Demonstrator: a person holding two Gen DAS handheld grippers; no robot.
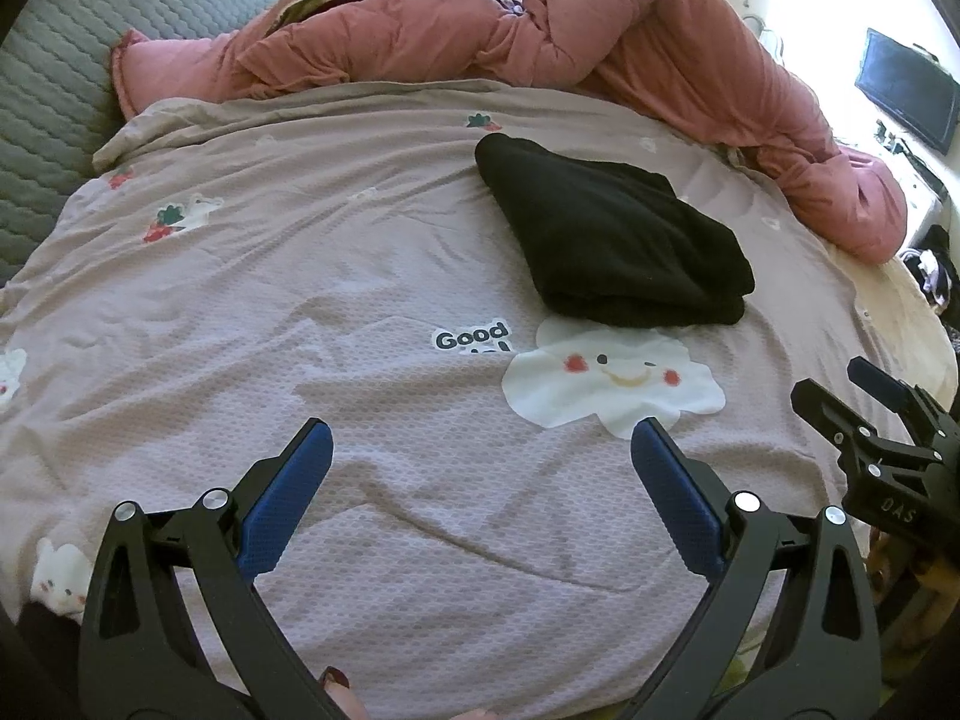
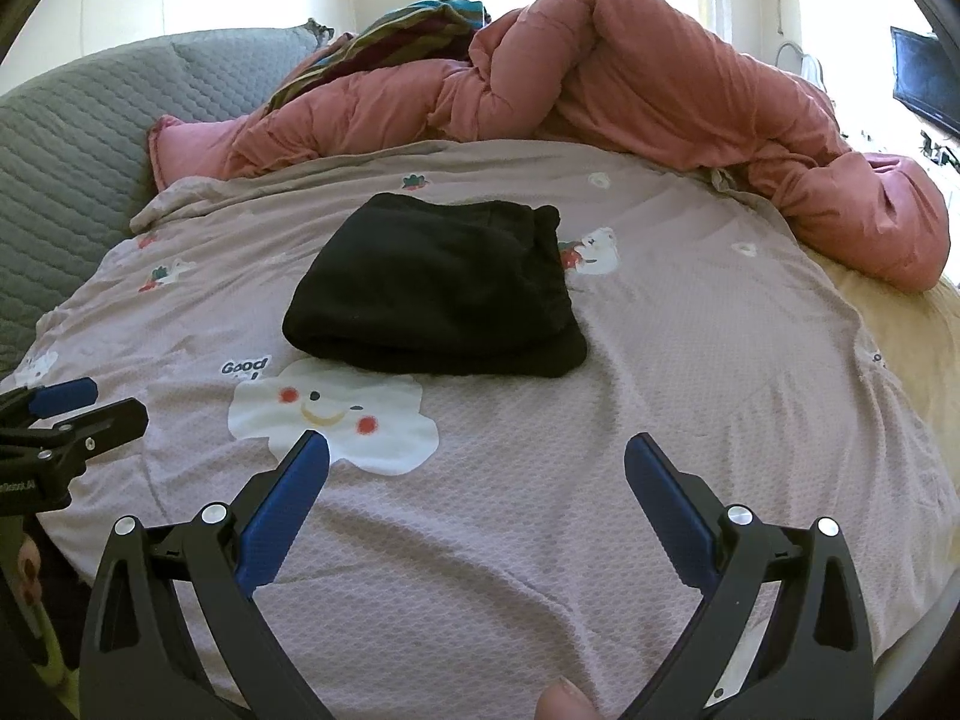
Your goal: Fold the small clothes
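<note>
Both grippers, left gripper (image 1: 480,450) and right gripper (image 2: 477,465), gape wide, empty, short of the folded black garment (image 2: 435,285).

"Good" print (image 1: 473,338) half under black garment (image 1: 612,240); rest unreadable.

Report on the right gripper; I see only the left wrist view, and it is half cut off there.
Observer: The right gripper is open, nothing between its fingers, over the lilac printed bedspread.
Operator: Check the far side of the folded black fleece garment.
Observer: Its far right corner shows a gathered, bunched edge.
Operator: Name what lies beside it.
Observer: A white bear print on the bedspread, partly tucked under its right edge.
</note>
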